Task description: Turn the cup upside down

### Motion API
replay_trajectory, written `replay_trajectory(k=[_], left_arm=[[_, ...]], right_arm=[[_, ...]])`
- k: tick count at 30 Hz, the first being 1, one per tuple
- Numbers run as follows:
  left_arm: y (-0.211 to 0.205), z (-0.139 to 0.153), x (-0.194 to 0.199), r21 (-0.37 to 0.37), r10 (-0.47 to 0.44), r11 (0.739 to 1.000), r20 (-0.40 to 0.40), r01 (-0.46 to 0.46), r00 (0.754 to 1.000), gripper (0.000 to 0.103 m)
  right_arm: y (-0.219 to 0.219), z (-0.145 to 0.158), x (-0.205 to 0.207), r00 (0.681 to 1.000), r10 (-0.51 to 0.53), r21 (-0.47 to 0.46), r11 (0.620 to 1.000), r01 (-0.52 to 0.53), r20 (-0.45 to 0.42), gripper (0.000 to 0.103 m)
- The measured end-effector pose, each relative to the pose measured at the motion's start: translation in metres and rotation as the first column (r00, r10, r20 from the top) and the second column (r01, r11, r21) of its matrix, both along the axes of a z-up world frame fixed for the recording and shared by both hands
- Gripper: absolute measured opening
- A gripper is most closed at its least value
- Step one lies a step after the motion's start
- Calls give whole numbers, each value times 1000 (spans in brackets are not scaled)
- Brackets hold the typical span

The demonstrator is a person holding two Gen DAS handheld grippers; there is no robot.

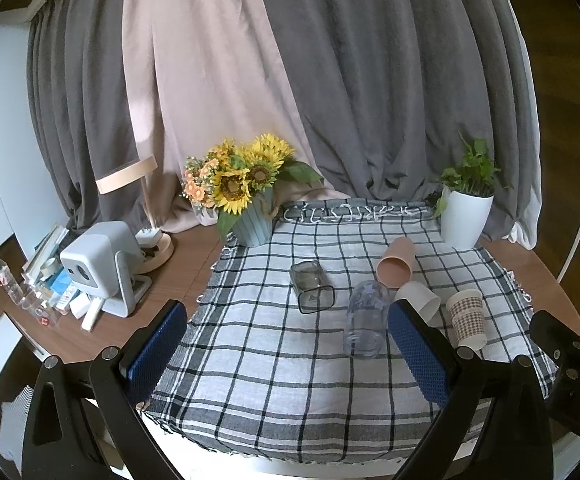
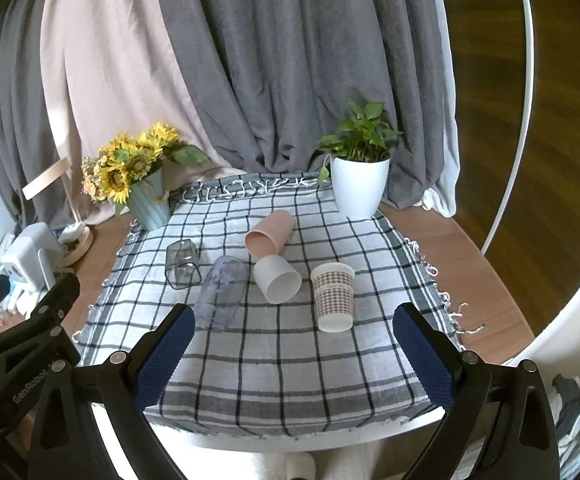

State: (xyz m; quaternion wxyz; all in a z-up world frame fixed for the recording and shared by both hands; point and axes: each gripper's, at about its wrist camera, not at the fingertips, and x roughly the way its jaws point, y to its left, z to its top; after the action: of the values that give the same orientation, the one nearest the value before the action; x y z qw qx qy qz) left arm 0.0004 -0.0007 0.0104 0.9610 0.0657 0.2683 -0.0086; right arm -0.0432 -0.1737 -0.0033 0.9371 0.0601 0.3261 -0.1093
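Both jaws are wide apart and hold nothing. Your left gripper [image 1: 286, 356] and your right gripper [image 2: 294, 356] hang at the near edge of the checked cloth [image 2: 290, 380], well apart from every cup.

Start with the big things. You see gray and pink curtains [image 2: 270, 60] at the back. The cloth covers most of the tabletop [image 2: 470, 248]. A sunflower pot [image 2: 138, 176] sits at the back left corner and a white plant pot [image 2: 360, 186] at the back right.

Now the small things. Five cups are on the cloth. The checked paper cup [image 2: 333, 300] stands with its narrow end down, so it looks like its mouth is up. It is nearest to your right gripper, a bit right of the middle. I think this is the one to flip. The white cup [image 2: 277, 280], the pink cup [image 2: 270, 234], the tall clear cup [image 2: 220, 292] and the square glass [image 2: 182, 264] all lie on their sides.

No cup is flipped yet. You have not touched one. Reaching, grabbing, turning and setting down are all left.
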Motion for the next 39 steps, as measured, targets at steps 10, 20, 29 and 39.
replay_trajectory(k=[10,20,29,39], left_arm=[[-3,-1,3,2,4,1000,1,-4,1000,102],[-1,-3,1,1,1,1000,2,-1,1000,102],[1,-5,0,2,0,1000,0,0,1000,102],[1,-4,1,0,-1,1000,0,1,1000,102]], right_arm=[[-3,2,0,1000,-2,-4,1000,2,0,100],[-2,1,1,1000,-3,-3,1000,3,0,100],[-2,0,1,1000,-2,-4,1000,2,-1,100],[-2,0,2,1000,-2,-4,1000,2,-2,100]])
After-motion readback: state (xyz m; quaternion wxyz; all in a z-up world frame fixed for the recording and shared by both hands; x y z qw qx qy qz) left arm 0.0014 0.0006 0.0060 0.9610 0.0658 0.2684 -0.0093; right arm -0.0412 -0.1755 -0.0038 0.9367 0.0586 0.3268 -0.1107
